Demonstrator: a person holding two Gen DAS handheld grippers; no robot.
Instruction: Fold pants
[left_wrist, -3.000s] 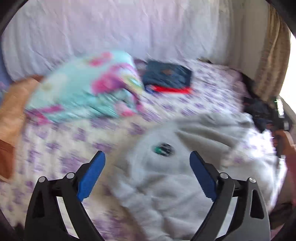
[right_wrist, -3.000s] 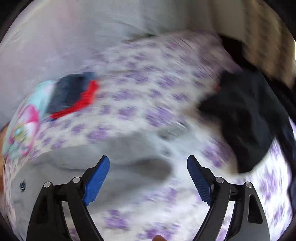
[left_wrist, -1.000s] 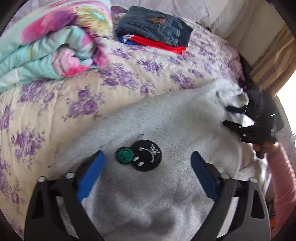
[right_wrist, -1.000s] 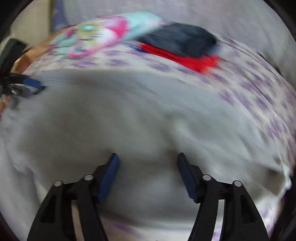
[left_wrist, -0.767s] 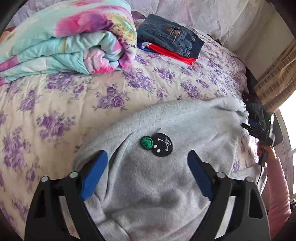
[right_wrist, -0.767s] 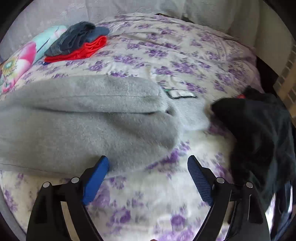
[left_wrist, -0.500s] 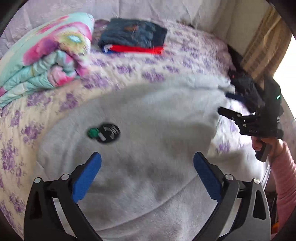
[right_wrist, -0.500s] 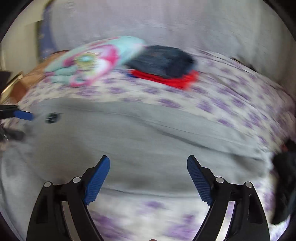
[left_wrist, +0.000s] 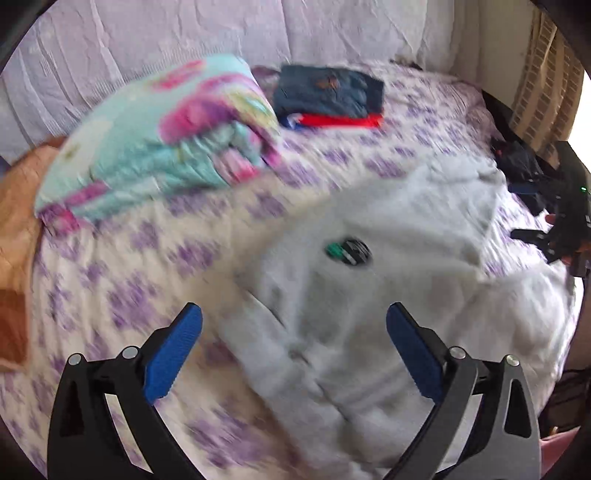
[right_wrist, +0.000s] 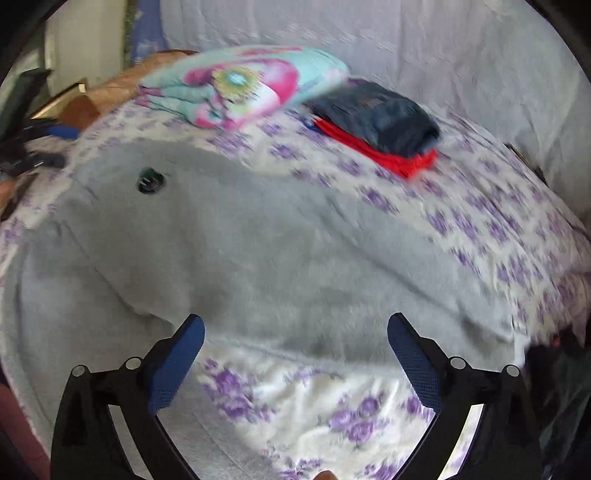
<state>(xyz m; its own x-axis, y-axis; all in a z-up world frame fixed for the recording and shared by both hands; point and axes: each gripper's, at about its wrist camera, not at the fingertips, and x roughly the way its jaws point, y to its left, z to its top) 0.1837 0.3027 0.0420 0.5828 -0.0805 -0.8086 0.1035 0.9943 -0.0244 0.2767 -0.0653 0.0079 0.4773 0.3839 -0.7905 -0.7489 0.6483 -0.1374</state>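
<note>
Our left tongs (left_wrist: 293, 345) hang released above the grey pants (left_wrist: 369, 295), nothing between the pads; our right tongs (right_wrist: 295, 349) are opening, also empty, over the pants' near edge. The pants lie folded lengthwise across the near part of the bed (right_wrist: 480, 221), the badge (right_wrist: 150, 180) at the left end. We judge one fold laid; next we must pinch one end and carry it across.

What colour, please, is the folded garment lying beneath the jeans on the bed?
Red, with a hint of blue at one end; the right wrist view shows it best.
</note>
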